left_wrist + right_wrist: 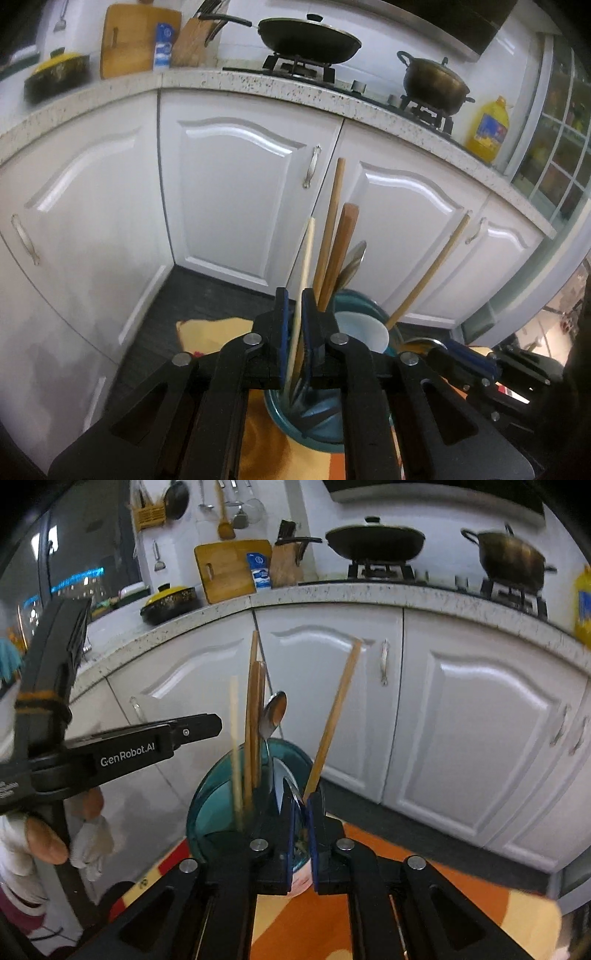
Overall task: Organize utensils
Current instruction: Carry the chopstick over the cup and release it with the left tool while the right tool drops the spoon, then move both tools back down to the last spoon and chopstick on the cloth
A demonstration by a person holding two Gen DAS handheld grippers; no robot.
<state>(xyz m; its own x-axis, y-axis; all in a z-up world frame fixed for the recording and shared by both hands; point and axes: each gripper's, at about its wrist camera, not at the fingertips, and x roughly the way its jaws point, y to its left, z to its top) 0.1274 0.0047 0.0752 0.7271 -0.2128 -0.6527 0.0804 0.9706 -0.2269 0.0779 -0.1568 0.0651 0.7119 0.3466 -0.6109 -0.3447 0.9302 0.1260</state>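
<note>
The utensils stand bunched in a teal glass bowl [207, 812] resting on an orange and yellow patterned cloth [406, 886]: a pale cream chopstick [304, 280], two brown wooden sticks [330, 229], a metal spoon [274, 714] bowl-up, and a tan bamboo chopstick [334, 716] leaning off to the right.

Through my left wrist camera, the left gripper [294, 295] has the pale cream chopstick running up between its blue-lined jaws; the gap is narrow, but I cannot tell whether the pads press it. This view alone shows a white ceramic cup [364, 330] nested in the bowl, and the right gripper [465, 358] low at the right edge.

Through my right wrist camera, the right gripper [300, 805] sits at the foot of the tan bamboo chopstick, jaws nearly together, and whether they pinch the stick is unclear. Only here do I see the left gripper from the side, and a gloved hand [48, 842] holding it.

Behind are white cabinet doors [240, 192], a speckled countertop [258, 83] and a black wok [308, 38] on the stove.
</note>
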